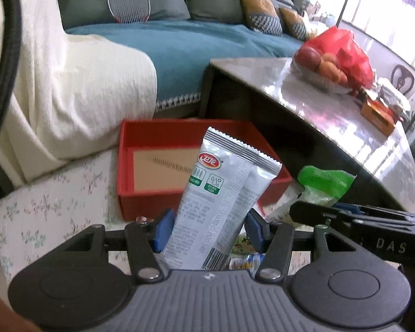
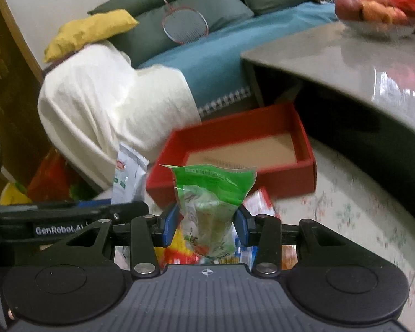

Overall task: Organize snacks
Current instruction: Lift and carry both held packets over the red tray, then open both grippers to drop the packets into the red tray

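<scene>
Your left gripper (image 1: 207, 229) has its blue pads closed against the sides of a silver-white snack packet (image 1: 221, 202), which stands upright between them, its crimped top leaning toward one o'clock. Your right gripper (image 2: 206, 225) is clamped the same way on a green-topped clear snack bag (image 2: 211, 202), the bag's neck pinched between the pads and its green header fanned out above.

From the left wrist view, the red box (image 1: 152, 204) sits at twelve o'clock just past the packet, open, with a tan floor and nothing visible inside. The green-topped bag shows at three o'clock, beside the other gripper's black body.

From the right wrist view, the box lies at one o'clock beyond the bag, on the floral cloth (image 2: 345, 213). The silver-white packet appears at ten o'clock. More wrappers (image 2: 260, 202), red and yellow, lie under your right gripper, near the box's front wall. The grey table (image 2: 345, 63) with a fruit bowl (image 2: 379, 27) sits at two o'clock.
</scene>
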The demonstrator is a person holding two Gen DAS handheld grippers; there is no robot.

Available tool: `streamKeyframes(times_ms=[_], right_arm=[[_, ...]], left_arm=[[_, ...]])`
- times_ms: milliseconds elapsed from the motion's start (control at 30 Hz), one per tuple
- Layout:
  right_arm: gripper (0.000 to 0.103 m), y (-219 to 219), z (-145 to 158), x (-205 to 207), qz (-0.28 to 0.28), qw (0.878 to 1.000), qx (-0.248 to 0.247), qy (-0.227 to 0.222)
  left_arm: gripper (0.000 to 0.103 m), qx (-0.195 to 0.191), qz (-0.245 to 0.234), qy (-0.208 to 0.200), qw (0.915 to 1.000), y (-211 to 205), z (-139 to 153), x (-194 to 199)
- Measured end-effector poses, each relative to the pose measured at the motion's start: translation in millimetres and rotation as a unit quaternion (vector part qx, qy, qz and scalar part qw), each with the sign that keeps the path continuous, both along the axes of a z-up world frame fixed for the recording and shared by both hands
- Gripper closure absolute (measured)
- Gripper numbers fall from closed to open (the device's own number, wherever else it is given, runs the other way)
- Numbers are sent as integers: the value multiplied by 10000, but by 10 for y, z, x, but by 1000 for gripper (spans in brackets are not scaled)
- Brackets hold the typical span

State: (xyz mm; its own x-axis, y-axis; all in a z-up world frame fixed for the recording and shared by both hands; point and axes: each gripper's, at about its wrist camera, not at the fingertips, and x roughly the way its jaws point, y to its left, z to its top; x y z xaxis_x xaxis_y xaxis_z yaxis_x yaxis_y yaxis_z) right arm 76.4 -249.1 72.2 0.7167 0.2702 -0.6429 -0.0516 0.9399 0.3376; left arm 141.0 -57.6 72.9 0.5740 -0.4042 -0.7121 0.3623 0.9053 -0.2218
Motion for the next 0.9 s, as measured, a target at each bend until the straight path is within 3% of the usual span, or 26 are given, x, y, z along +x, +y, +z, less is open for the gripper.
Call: streamKeyframes(times_ms=[467,900], right_arm=[[52,-20,211,711,-53,9994,-84,-331],[52,-62,-182,1471,-226,9991,-308,183]], left_arm=[[54,104,258,-364,9989,-234,110,679],[54,672,536,-217,9961,-352,-272,1259]])
